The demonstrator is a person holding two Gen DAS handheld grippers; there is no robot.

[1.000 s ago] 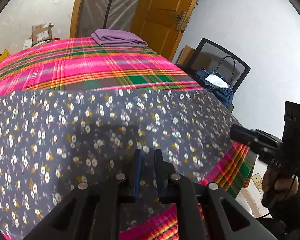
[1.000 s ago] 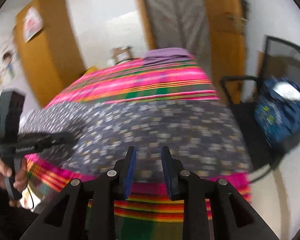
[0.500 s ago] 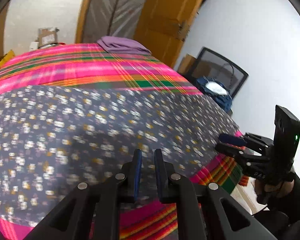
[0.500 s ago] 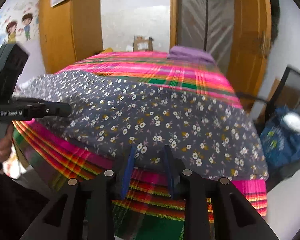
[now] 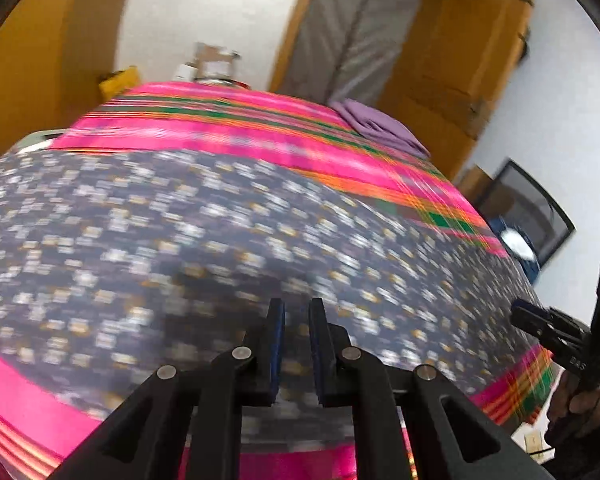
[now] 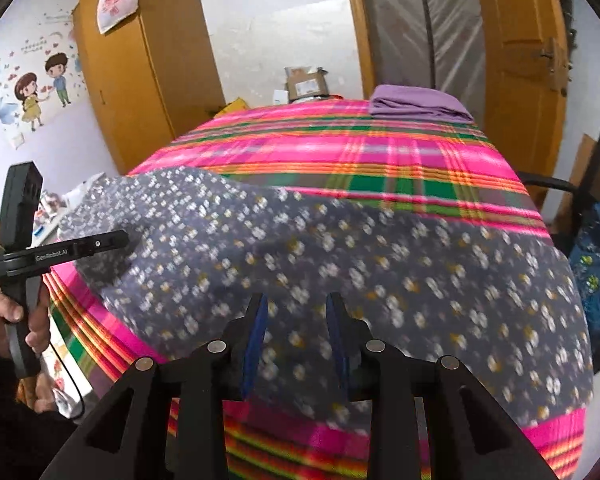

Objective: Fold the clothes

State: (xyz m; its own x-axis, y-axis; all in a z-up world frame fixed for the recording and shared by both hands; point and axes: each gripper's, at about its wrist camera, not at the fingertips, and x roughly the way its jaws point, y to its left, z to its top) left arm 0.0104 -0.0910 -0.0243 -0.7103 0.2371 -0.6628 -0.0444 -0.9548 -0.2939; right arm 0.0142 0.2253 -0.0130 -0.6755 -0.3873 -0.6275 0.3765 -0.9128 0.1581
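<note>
Since 0.5 s ago, the left gripper [image 5: 296,344] has swung toward the left side of the bed, and its view is smeared by motion blur. The right gripper [image 6: 296,340] now has its jaws spread wider, with a clear gap between the blue pads [image 6: 256,336]. In the left wrist view the left jaws stand slightly apart with nothing between them. The grey floral garment [image 6: 340,256] lies spread flat across the near part of the pink plaid bedcover [image 6: 360,152], under both grippers. In the right wrist view the left gripper's tip sits at the garment's left edge (contact cannot be told). A folded purple cloth [image 6: 416,102] rests at the far end, well apart from the garment.
</note>
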